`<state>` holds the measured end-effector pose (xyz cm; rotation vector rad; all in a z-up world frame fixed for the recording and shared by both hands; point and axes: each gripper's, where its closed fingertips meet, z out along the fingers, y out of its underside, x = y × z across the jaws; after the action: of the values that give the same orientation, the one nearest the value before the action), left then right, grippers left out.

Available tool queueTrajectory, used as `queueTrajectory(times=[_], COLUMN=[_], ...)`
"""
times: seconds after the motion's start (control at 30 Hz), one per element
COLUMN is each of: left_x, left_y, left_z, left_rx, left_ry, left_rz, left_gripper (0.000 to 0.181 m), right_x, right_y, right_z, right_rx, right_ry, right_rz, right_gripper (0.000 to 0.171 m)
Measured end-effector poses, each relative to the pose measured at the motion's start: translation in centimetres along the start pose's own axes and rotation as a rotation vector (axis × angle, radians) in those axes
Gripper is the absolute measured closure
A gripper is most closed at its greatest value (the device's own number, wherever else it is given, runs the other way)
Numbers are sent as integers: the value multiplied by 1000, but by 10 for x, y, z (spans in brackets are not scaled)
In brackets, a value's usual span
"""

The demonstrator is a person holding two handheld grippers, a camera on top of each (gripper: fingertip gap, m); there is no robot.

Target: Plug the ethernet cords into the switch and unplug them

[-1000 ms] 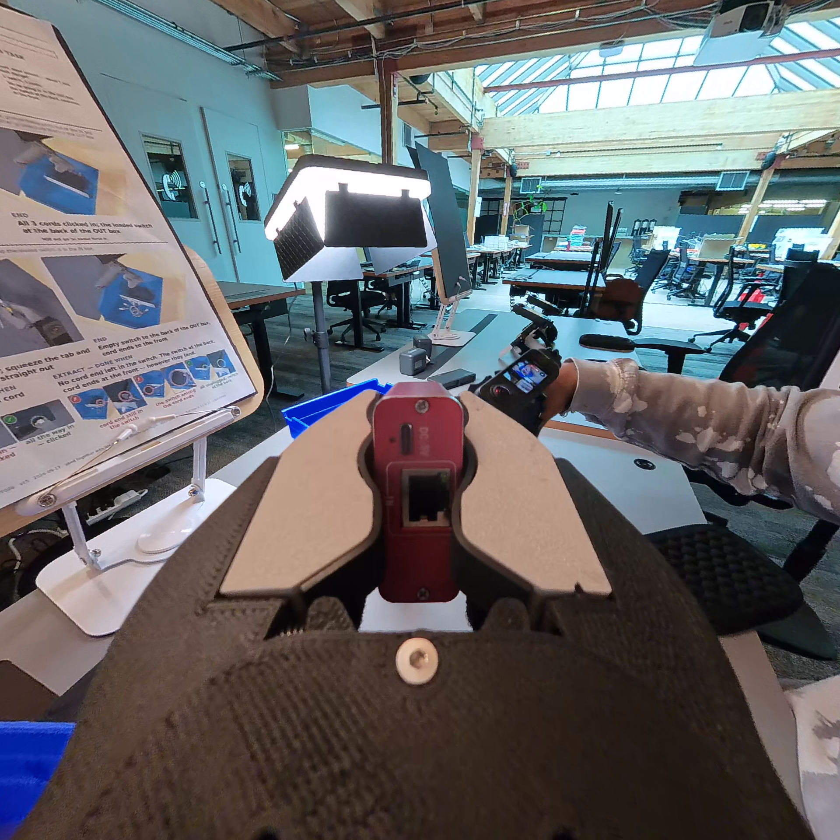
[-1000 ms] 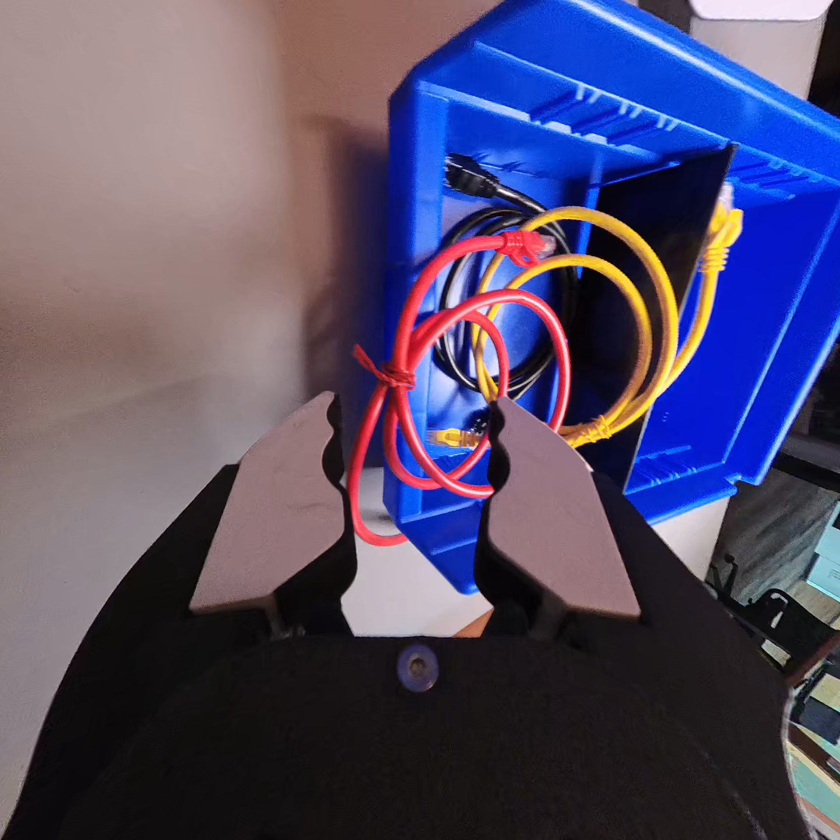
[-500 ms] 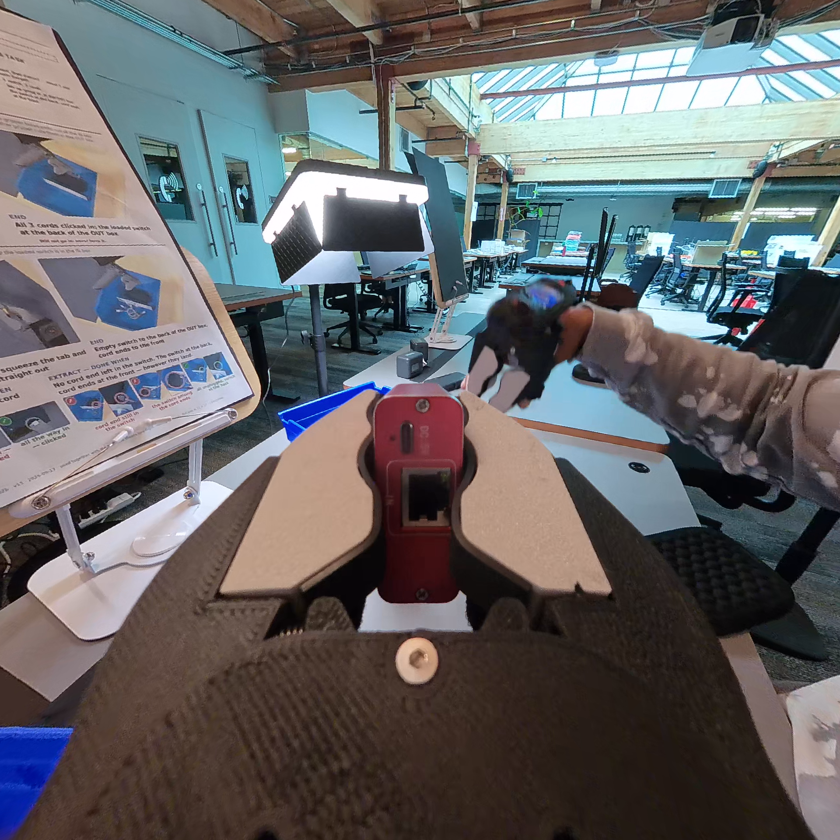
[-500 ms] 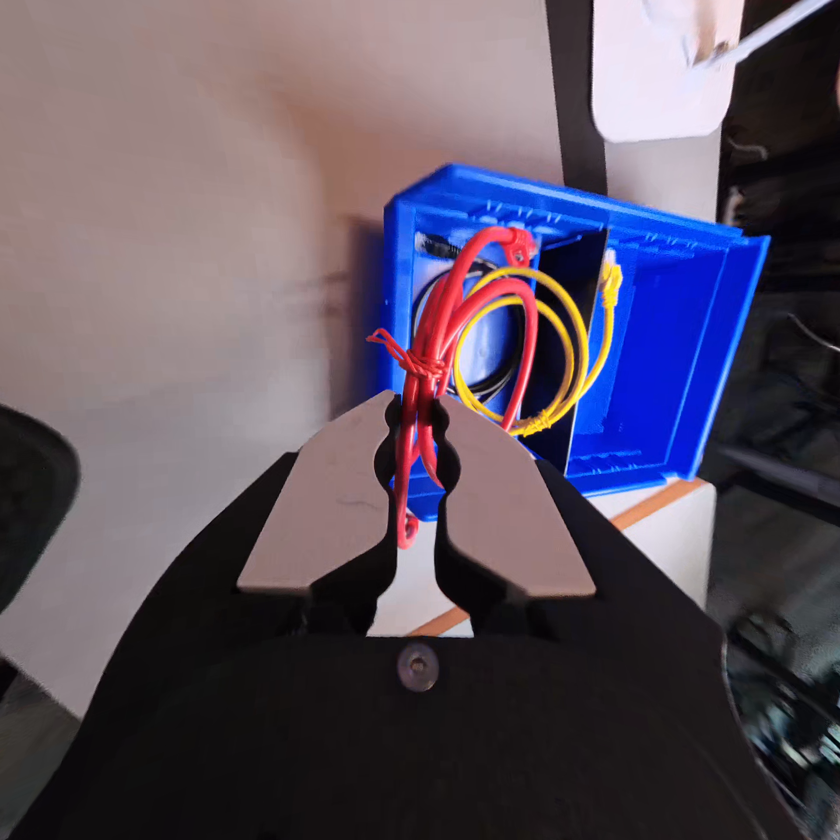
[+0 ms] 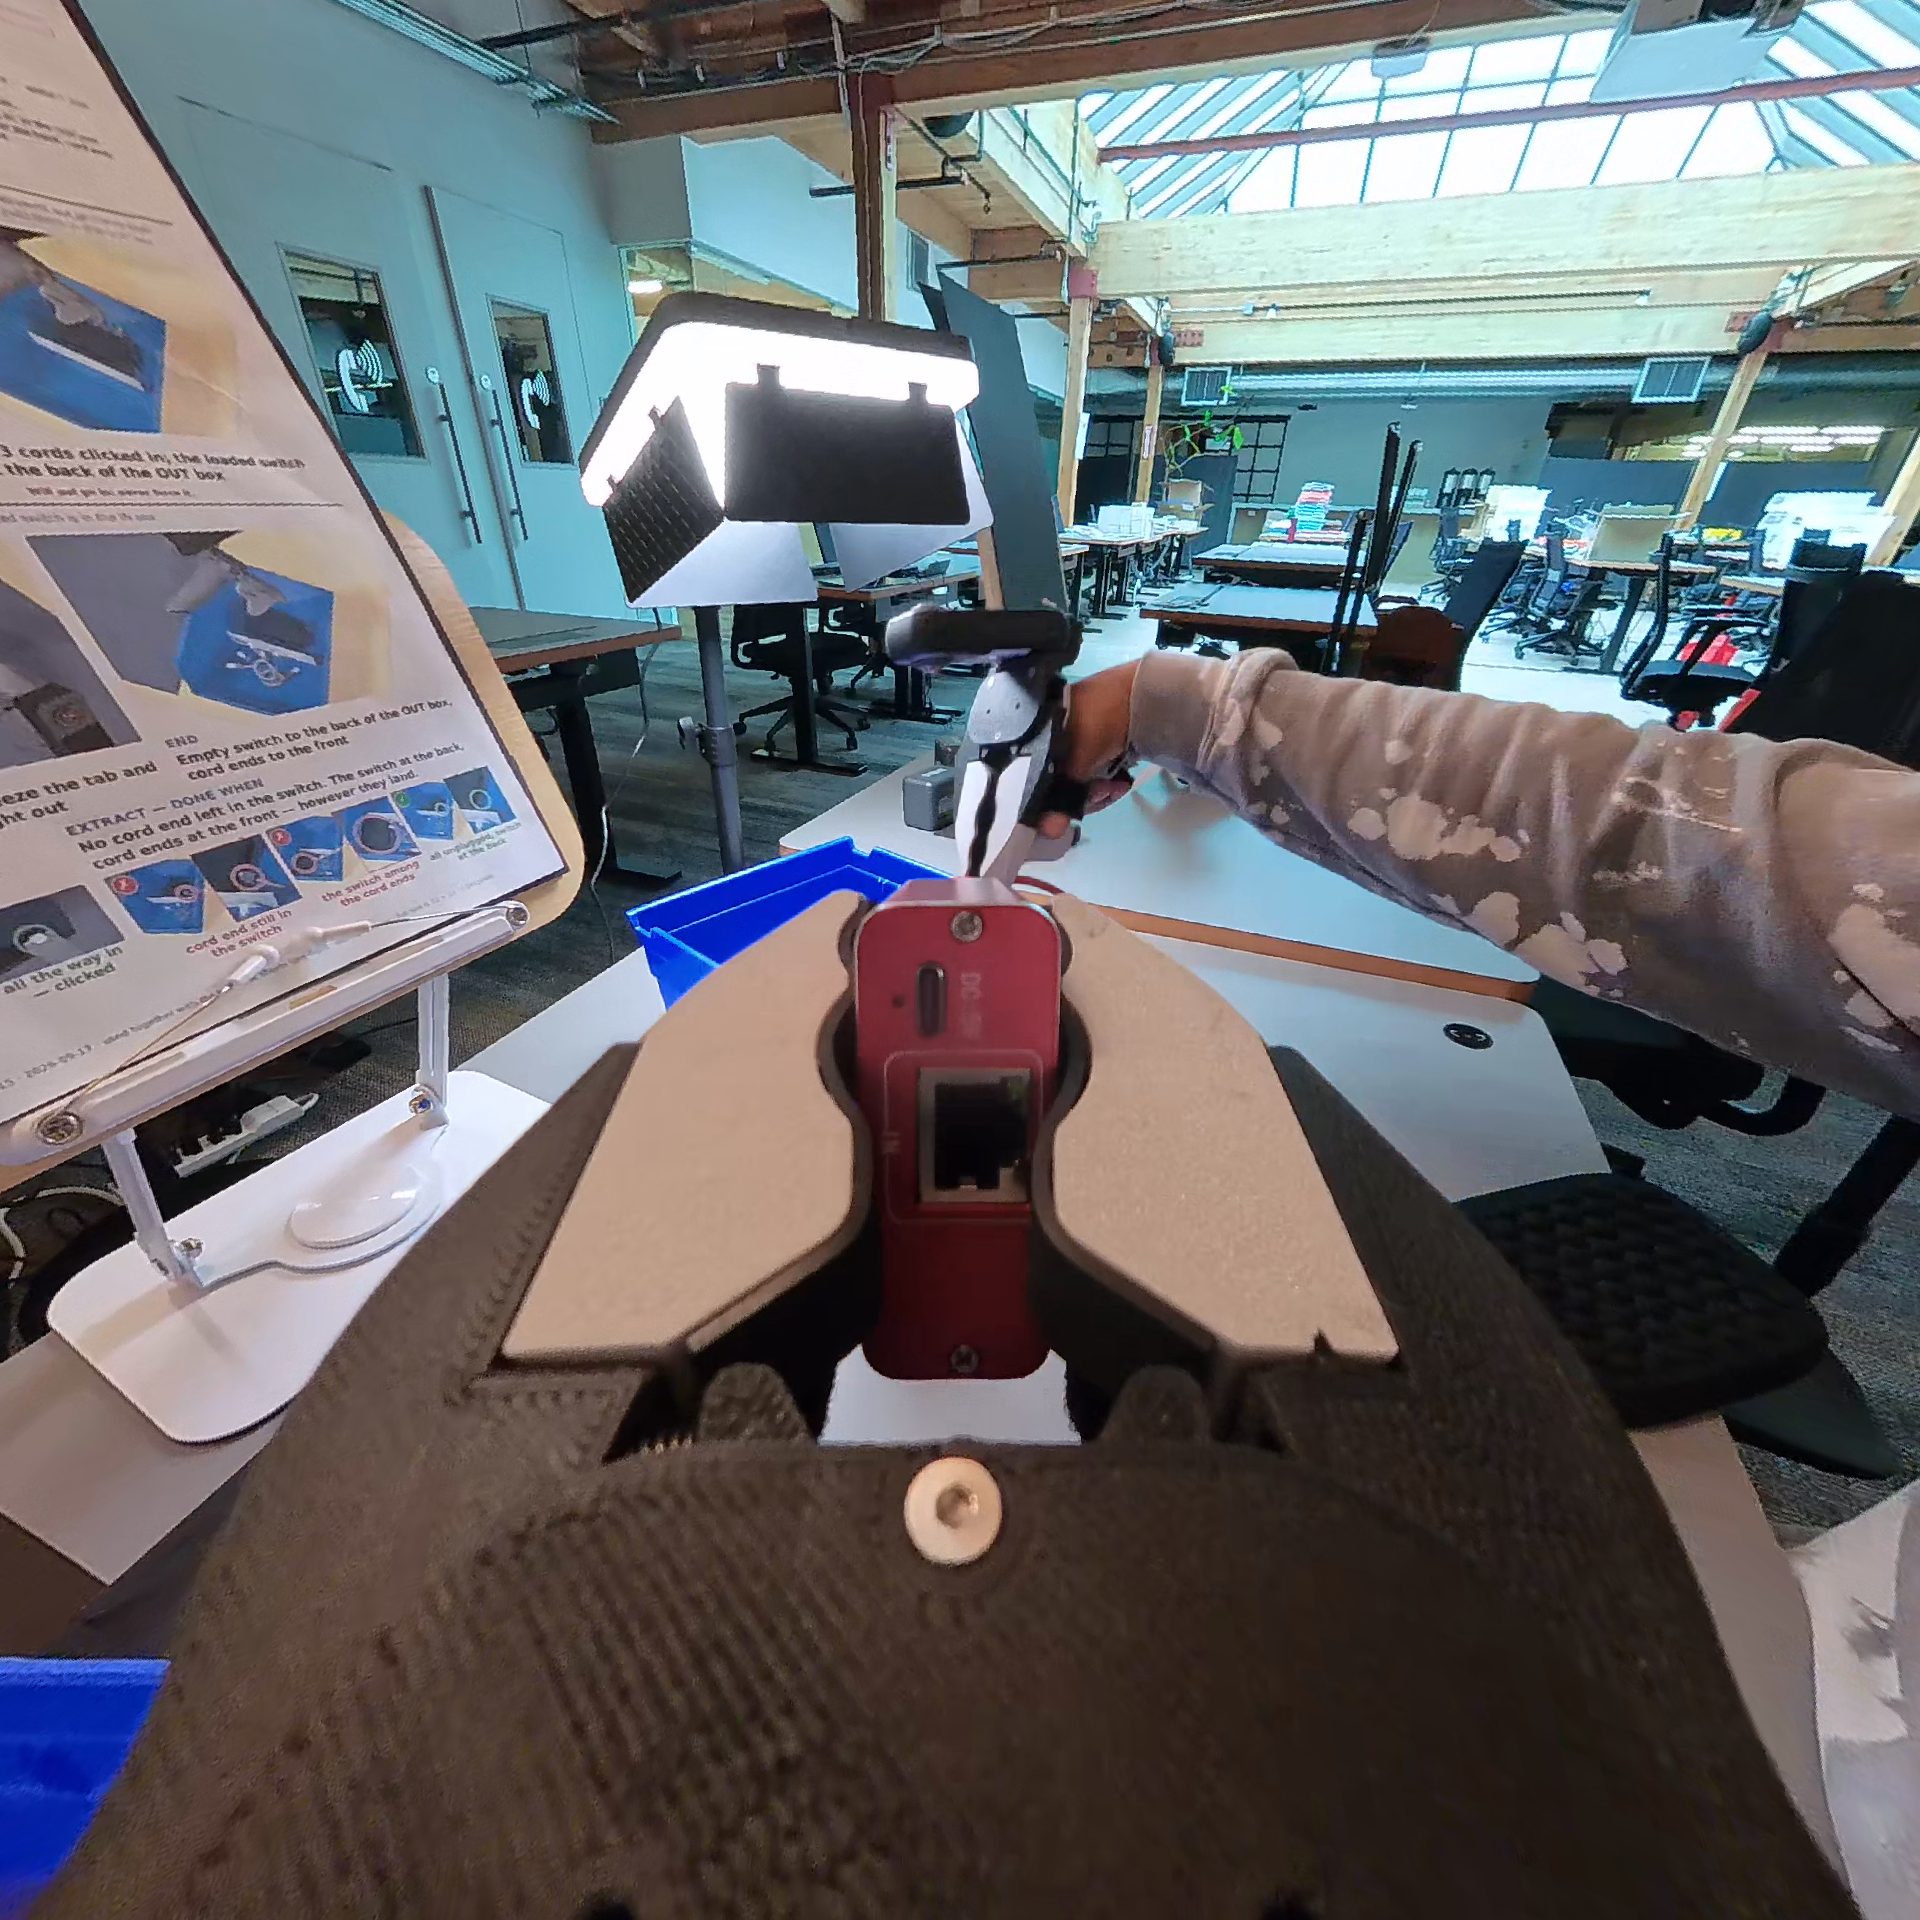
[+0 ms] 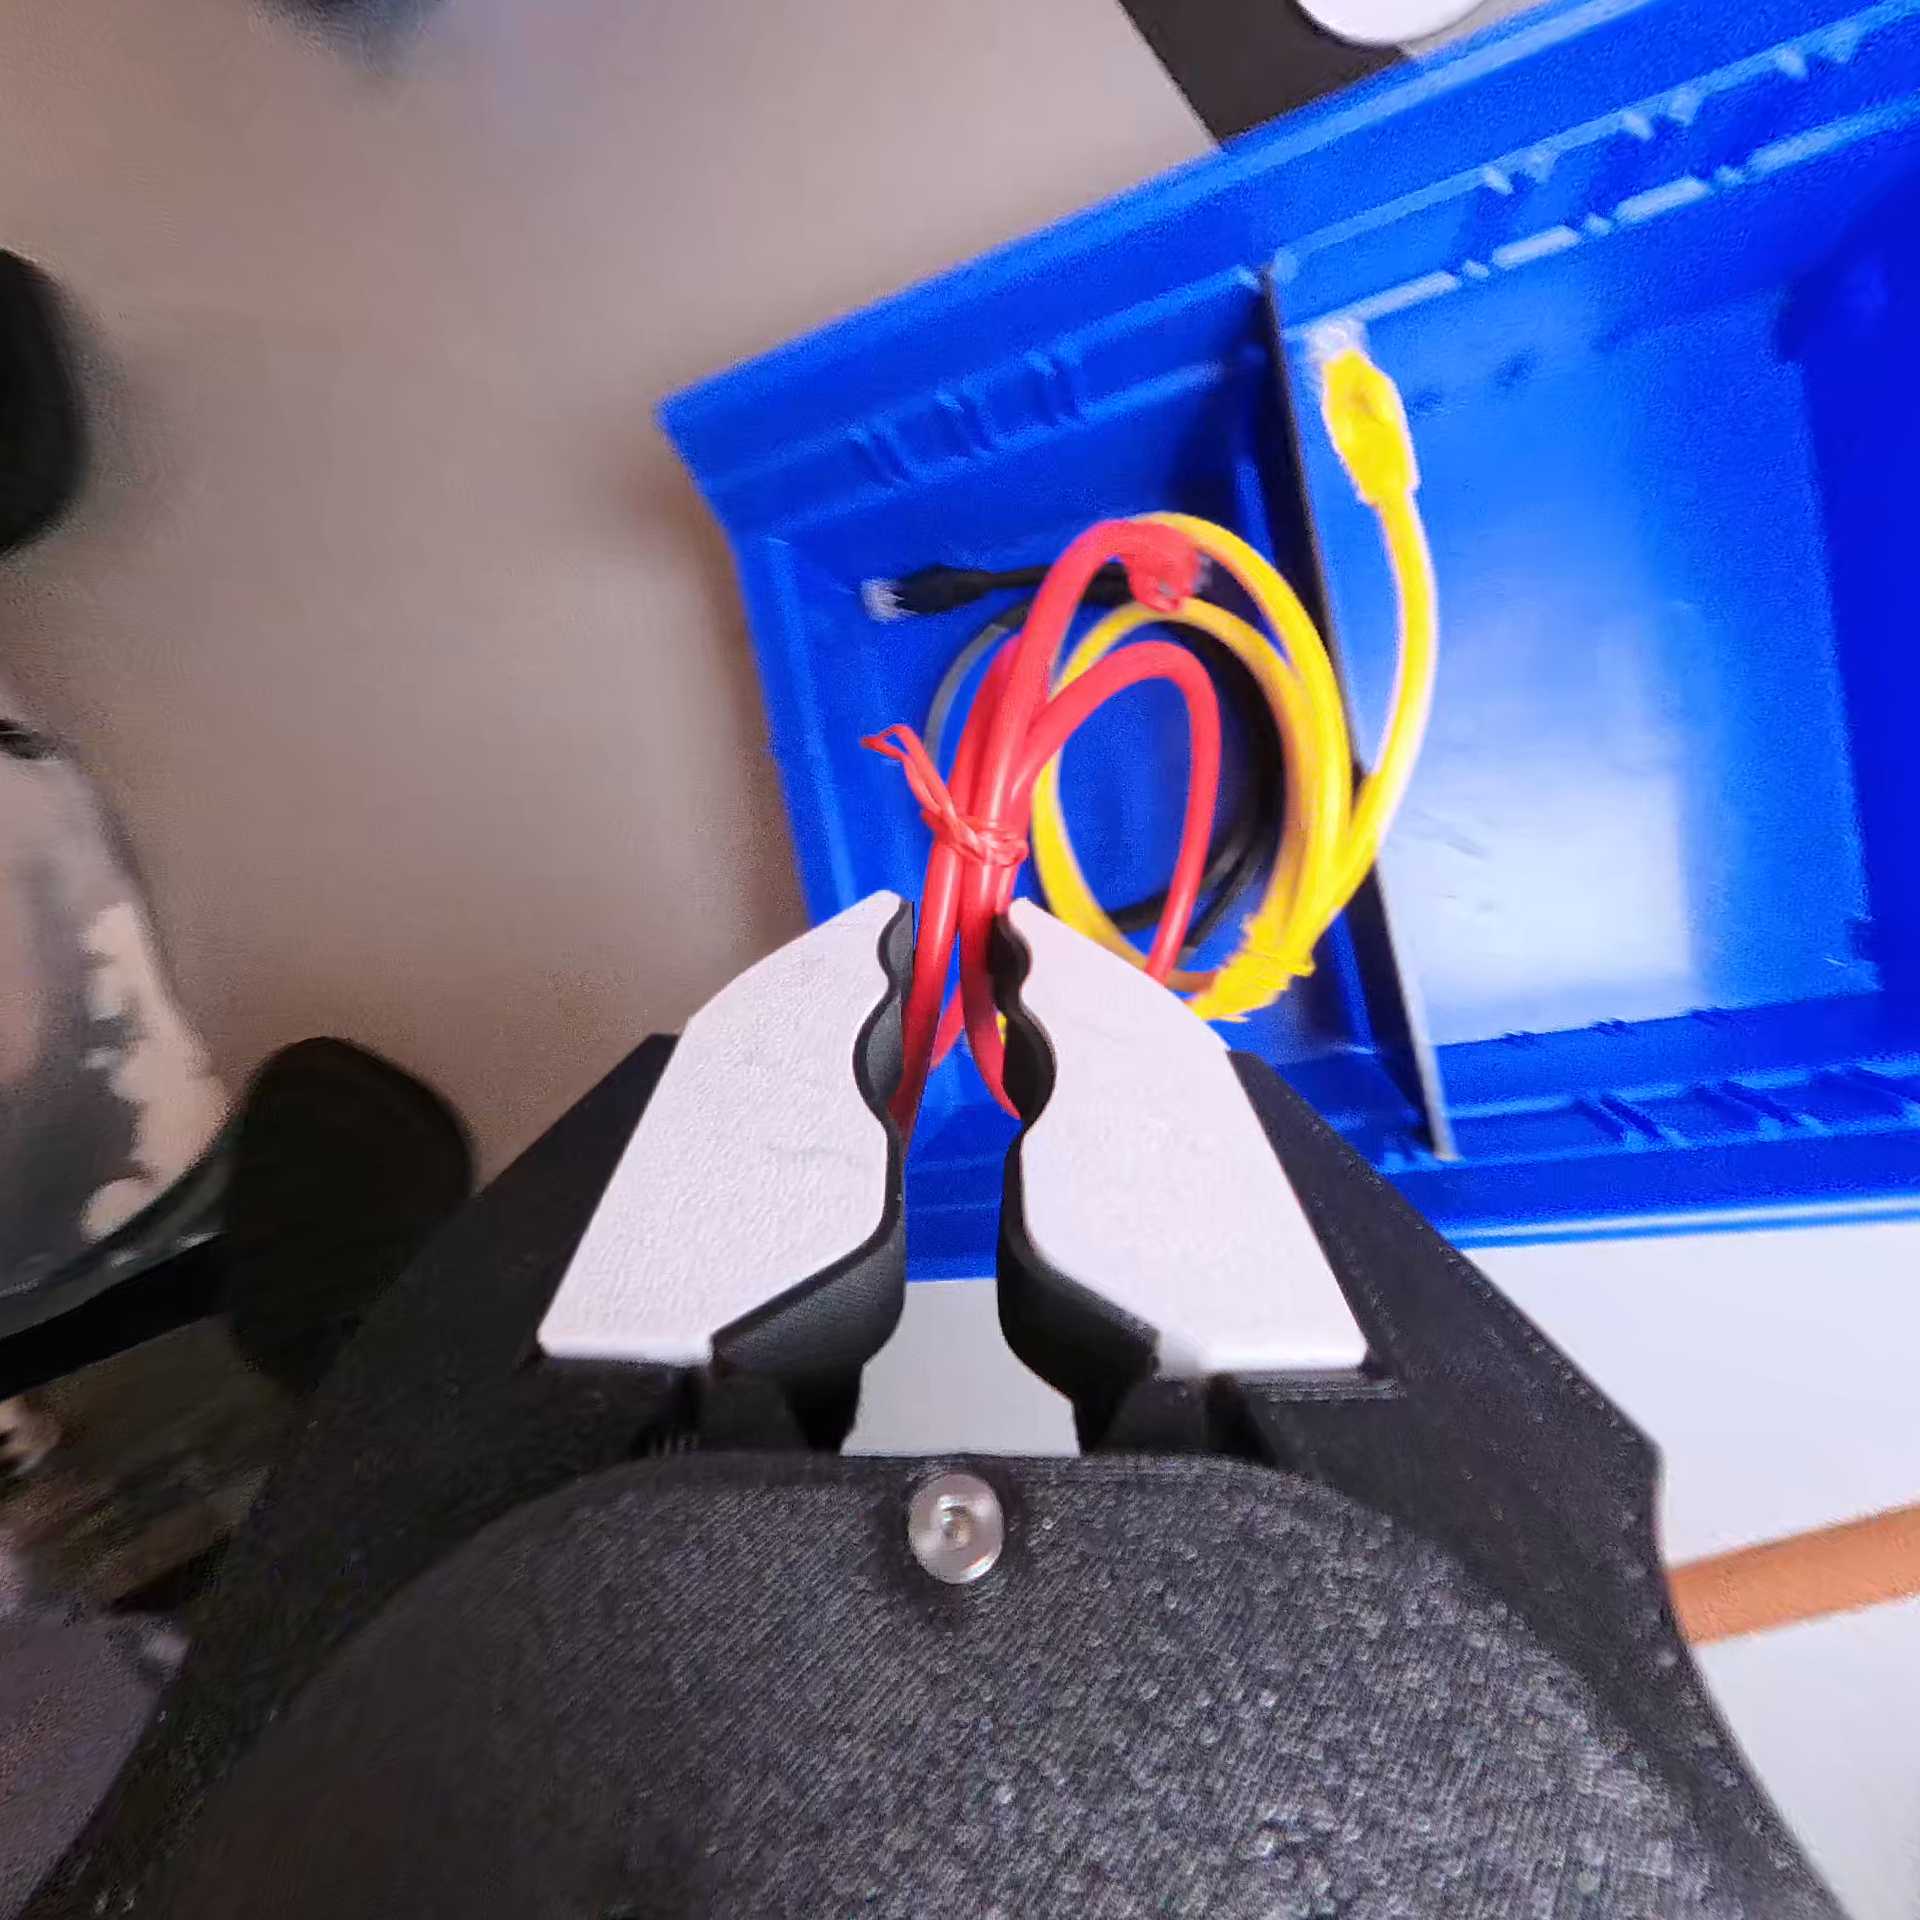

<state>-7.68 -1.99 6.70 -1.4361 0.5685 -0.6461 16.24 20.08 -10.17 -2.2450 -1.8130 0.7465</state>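
Observation:
My left gripper (image 5: 956, 935) is shut on a small red switch (image 5: 956, 1132), held upright with one empty port facing me. My right gripper (image 6: 951, 920) is shut on the coiled red ethernet cord (image 6: 987, 821), just below its red tie, over the front compartment of a blue bin (image 6: 1558, 260). A yellow cord (image 6: 1320, 790) and a black cord (image 6: 956, 592) lie in the same compartment; the yellow plug hangs over the black divider (image 6: 1340, 727). In the left wrist view the right gripper (image 5: 992, 821) shows farther off, pointing down over the blue bin (image 5: 748, 914).
An instruction sheet on a white stand (image 5: 208, 644) stands at the left. A lit lamp on a pole (image 5: 790, 457) is behind the bin. A person's sleeve (image 5: 1507, 821) reaches in from the right. Office chairs (image 5: 1662, 1309) sit past the white table's right edge (image 5: 1496, 1081).
My right gripper closed on the red cord coil and has lifted and tilted it over the bin. The left gripper stayed still with the switch.

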Motion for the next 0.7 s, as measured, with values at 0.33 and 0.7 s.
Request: queueTrajectory(times=[0.33, 0.7], left_x=[-6, 0], left_y=[15, 11], left_z=[11, 11], left_rx=[-39, -38], left_ry=[3, 5], left_rz=[-23, 2], left_gripper=[152, 152], right_x=[87, 59], right_y=[-22, -65], right_z=[-15, -52], right_rx=[-44, 324], right_ry=[699, 907], right_rz=[-251, -201], right_gripper=[161, 151])
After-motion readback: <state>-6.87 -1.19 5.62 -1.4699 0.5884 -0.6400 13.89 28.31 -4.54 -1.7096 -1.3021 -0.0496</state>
